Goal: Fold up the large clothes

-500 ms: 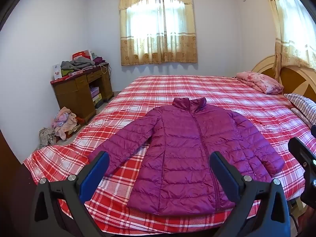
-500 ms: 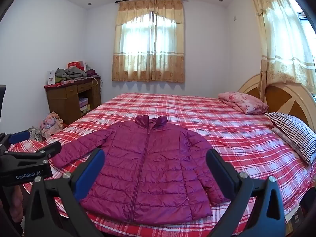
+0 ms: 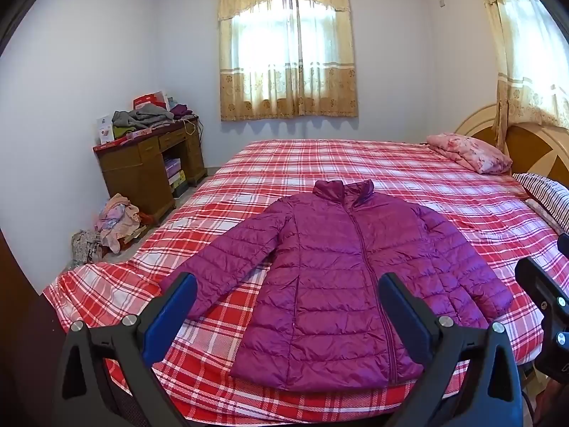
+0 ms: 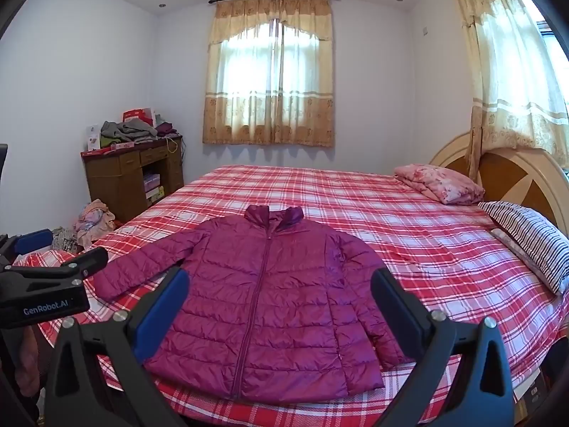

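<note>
A magenta quilted puffer jacket [image 3: 341, 277] lies flat and zipped on the red plaid bed [image 3: 355, 163], collar toward the window, both sleeves spread out, hem at the near edge. My left gripper [image 3: 288, 306] hovers in front of the hem, open, nothing between its blue-padded fingers. The same jacket [image 4: 263, 306] fills the middle of the right wrist view. My right gripper [image 4: 279, 302] is also open and empty, held short of the hem. The left gripper's body [image 4: 46, 284] shows at the left edge there.
A pink floral folded quilt [image 4: 439, 183] and a striped pillow [image 4: 530, 238] lie by the wooden headboard [image 4: 512, 167] on the right. A brown desk [image 3: 153, 167] piled with clothes stands at the left wall, with a heap of laundry [image 3: 113, 220] on the floor beside it.
Both views have tilted slightly upward, showing more ceiling; the jacket sits a little lower in frame. Both grippers stay open and the jacket has not moved.
</note>
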Demonstrator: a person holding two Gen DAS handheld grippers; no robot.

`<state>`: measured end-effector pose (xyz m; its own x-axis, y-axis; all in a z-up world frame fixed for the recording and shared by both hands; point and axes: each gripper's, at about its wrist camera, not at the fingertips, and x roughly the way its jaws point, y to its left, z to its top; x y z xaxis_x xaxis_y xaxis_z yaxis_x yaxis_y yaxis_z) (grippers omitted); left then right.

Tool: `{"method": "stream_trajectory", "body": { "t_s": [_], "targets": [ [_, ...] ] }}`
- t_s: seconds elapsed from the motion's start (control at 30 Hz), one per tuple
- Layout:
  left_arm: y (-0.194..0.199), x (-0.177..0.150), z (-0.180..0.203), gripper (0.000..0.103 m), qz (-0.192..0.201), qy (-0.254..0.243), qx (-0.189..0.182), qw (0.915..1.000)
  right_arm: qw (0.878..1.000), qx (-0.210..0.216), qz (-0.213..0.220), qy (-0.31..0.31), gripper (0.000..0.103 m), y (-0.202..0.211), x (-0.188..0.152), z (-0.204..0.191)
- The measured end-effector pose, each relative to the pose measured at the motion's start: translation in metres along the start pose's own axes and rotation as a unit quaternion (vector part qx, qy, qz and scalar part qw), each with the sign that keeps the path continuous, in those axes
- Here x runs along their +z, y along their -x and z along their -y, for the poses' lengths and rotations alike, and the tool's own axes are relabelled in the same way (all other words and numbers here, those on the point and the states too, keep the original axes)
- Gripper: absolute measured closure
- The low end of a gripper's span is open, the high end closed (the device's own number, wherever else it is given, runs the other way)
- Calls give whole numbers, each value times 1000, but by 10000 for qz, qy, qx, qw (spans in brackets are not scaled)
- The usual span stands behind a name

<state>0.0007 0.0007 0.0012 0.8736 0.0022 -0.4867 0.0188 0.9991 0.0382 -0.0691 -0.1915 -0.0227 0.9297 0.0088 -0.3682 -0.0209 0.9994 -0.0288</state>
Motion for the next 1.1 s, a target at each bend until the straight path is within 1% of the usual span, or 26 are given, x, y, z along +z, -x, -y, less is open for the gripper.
{"method": "stream_trajectory", "body": {
  "t_s": [1.1],
  "targets": [
    [-1,-1,-3,1,60,53,60,9999,10000,19,-65,6,0,-3,-3,-3]
  ]
}}
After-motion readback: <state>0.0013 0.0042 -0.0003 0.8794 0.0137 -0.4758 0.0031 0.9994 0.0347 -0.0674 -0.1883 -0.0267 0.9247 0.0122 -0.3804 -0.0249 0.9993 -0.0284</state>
